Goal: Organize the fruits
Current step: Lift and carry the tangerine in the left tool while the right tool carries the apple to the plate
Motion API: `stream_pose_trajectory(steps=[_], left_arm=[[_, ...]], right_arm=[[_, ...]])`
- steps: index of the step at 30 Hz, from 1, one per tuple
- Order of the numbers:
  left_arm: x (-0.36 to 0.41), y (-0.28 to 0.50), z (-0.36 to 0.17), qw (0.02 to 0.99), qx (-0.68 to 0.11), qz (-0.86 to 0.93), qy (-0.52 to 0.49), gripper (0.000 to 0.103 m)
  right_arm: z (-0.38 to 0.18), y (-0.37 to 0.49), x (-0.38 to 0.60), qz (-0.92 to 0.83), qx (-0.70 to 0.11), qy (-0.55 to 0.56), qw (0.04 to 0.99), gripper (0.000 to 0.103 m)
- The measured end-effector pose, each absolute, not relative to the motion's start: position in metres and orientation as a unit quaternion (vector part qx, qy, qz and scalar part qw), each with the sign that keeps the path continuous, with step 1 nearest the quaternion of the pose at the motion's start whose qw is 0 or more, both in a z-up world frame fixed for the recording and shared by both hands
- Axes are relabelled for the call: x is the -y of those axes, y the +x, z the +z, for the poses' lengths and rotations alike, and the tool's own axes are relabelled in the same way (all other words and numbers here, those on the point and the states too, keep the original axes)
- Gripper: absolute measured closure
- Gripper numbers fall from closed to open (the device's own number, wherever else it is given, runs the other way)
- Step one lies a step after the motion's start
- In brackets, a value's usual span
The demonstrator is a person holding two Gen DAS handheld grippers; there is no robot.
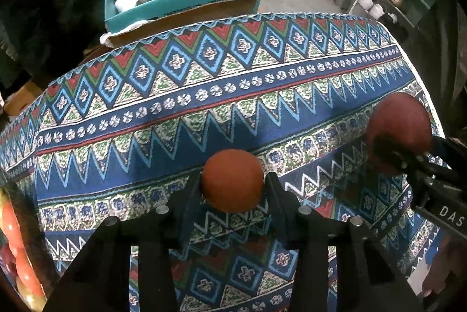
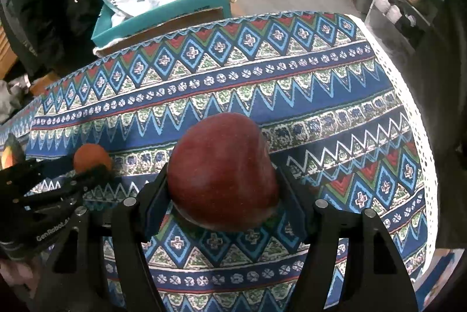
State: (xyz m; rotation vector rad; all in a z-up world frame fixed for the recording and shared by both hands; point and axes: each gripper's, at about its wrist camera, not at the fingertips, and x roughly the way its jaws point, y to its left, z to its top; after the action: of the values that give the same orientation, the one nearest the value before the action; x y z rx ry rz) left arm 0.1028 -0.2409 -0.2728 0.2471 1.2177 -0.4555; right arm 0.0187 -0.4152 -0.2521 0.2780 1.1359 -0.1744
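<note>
Left gripper [image 1: 233,186] clamps orange [image 1: 233,180]; right gripper [image 2: 222,183] clamps apple [image 2: 221,172] (underside hidden)

Tablecloth [image 1: 262,96]: blue ground, banded with red, green and white diamonds, zigzags and rosettes.
Orange [image 1: 233,180]: uniform orange.
Apple [image 2: 221,175]: dark red, faintly streaked.
Box [image 2: 163,17]: teal.
Gripper fingers [image 1: 186,204]: black.

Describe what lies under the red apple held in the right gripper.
Under the red apple lies the patterned tablecloth. The apple's own bulk hides the cloth directly beneath it and whether the two touch.
</note>
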Motion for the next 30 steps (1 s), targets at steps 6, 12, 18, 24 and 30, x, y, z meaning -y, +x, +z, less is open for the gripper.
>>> stream_pose_trajectory(steps=[6, 12, 18, 24, 30], left_arm=[[0.225, 0.101, -0.257, 0.8, -0.553, -0.204, 0.109, 0.058], [0.21, 0.097, -0.238, 0.811, -0.541, -0.197, 0.101, 0.058], [0.197, 0.086, -0.221, 0.821, -0.528, -0.194, 0.1, 0.058], [0.184, 0.078, -0.198, 0.831, -0.514, -0.193, 0.091, 0.058], [0.173, 0.071, -0.176, 0.842, -0.496, -0.194, 0.086, 0.058]], right_arm=[[-0.241, 0.023, 0.405, -0.078, -0.527, 0.122, 0.838, 0.033], [-0.227, 0.024, 0.393, -0.07, -0.515, 0.112, 0.847, 0.033], [-0.212, 0.023, 0.381, -0.06, -0.503, 0.103, 0.856, 0.033], [-0.195, 0.021, 0.369, -0.048, -0.49, 0.094, 0.865, 0.033], [-0.176, 0.019, 0.353, -0.034, -0.476, 0.084, 0.875, 0.033]])
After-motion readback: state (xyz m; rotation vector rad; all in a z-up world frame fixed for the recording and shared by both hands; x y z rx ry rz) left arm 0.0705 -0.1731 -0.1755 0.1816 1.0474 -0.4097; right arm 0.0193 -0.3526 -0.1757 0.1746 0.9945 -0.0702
